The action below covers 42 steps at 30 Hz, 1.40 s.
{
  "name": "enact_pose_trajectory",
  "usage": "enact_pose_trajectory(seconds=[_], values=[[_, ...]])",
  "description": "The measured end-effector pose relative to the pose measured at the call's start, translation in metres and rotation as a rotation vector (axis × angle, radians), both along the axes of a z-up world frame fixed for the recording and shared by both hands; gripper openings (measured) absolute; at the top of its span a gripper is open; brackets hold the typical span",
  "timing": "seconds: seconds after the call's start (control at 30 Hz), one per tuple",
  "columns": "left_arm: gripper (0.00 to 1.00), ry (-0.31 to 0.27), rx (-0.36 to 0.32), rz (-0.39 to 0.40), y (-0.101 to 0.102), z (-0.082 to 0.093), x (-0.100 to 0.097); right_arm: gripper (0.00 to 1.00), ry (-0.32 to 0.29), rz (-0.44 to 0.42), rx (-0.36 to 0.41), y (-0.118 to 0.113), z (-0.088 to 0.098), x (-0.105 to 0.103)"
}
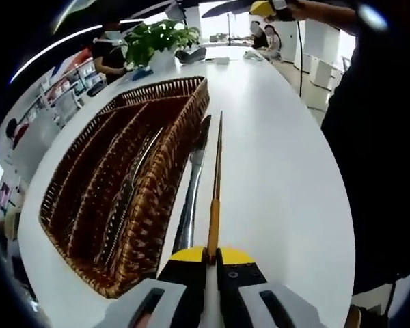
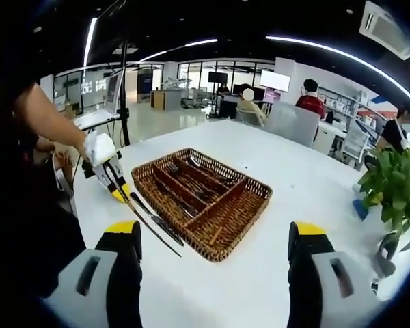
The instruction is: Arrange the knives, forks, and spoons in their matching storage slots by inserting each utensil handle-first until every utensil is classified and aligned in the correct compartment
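My left gripper (image 1: 212, 256) is shut on the orange handle of a knife (image 1: 217, 171), whose thin blade points forward over the white table beside the wicker tray (image 1: 157, 198). A dark-handled knife (image 1: 190, 205) lies on the table along the tray's near wall. Forks (image 1: 126, 191) lie in one of the tray's long slots. In the right gripper view the left gripper (image 2: 111, 176) holds its knife (image 2: 150, 229) left of the tray (image 2: 219, 242), with the other knife (image 2: 162, 224) lying beside it. My right gripper (image 2: 215, 266) is open and holds nothing.
A potted plant (image 1: 160, 37) (image 2: 393, 184) stands beyond the tray's far end on the table (image 1: 273, 150). A person's arm (image 2: 44, 116) holds the left gripper. Several seated people are at desks behind. Bare table surface lies right of the tray.
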State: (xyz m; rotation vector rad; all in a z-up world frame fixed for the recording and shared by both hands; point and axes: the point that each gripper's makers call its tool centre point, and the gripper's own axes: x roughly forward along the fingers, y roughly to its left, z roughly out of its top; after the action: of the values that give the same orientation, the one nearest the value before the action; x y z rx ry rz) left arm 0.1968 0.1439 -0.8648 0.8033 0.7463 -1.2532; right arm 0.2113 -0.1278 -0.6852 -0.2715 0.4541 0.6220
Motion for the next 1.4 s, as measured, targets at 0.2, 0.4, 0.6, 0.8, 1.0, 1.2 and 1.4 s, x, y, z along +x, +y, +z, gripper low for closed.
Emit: enact_pose_trajectory(seconds=[0.2, 0.4, 0.6, 0.8, 1.0, 1.2, 1.4], values=[[0.04, -0.027, -0.049, 0.011, -0.008, 0.025, 0.012, 0.90, 0.001, 0.015, -0.004, 0.004, 0.000, 0.001], [0.04, -0.039, -0.075, -0.003, -0.014, 0.044, 0.016, 0.90, -0.007, 0.028, -0.003, 0.009, 0.004, 0.005], [0.04, -0.006, -0.113, 0.005, -0.017, 0.055, 0.011, 0.89, -0.015, 0.039, -0.003, 0.012, 0.007, 0.007], [0.04, 0.010, -0.147, 0.021, -0.021, 0.070, 0.006, 0.88, -0.015, 0.057, -0.003, 0.017, 0.008, 0.007], [0.04, 0.027, -0.168, 0.026, -0.023, 0.082, 0.001, 0.86, -0.019, 0.083, 0.001, 0.025, 0.010, 0.008], [0.03, 0.034, -0.211, 0.057, -0.025, 0.099, 0.001, 0.85, -0.023, 0.124, -0.006, 0.031, 0.013, 0.008], [0.03, 0.035, -0.246, 0.064, -0.031, 0.118, -0.005, 0.84, -0.034, 0.167, -0.014, 0.040, 0.019, 0.009]])
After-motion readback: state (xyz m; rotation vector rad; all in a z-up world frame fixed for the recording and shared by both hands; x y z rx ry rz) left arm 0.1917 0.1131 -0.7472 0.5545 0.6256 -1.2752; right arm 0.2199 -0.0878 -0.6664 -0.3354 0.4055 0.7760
